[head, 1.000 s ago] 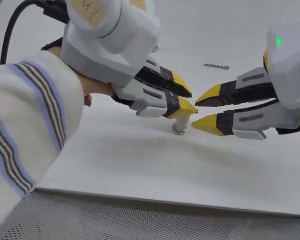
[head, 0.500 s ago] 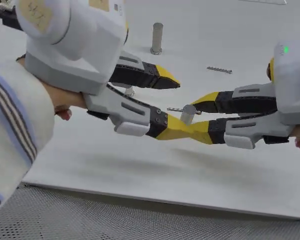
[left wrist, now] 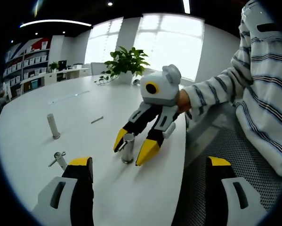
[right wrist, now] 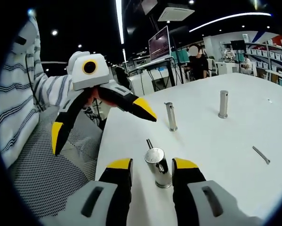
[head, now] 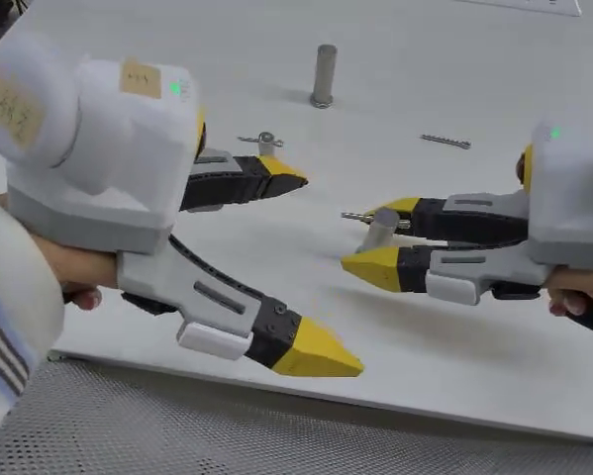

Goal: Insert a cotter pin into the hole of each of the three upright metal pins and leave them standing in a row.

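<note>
The left gripper [head: 302, 265] was on the left, above the white table [head: 494, 79]. Its jaws were wide apart and held nothing. One yellow tip was near the middle pin [head: 266, 143]. The other tip hung over the near part of the table.

The right gripper [head: 372, 237] reached in from the right. Its jaws were narrow, with one on each side of the near pin [head: 381, 231]. In the right gripper view a small gap showed between one jaw and this pin, so the jaws were around it and not squeezing it. The near pin stood with its base on the table. A cotter pin [head: 356, 216] went through its top and stuck out to the left.

The middle pin stood farther back and to the left. A second cotter pin [head: 248, 141] went through its top. The far pin [head: 324, 74] stood upright at the back. A loose cotter pin [head: 444, 142] lay flat on the table, to the right of the far pin and behind the right gripper. Grey mesh [head: 128, 435] ran along the near edge of the table.
</note>
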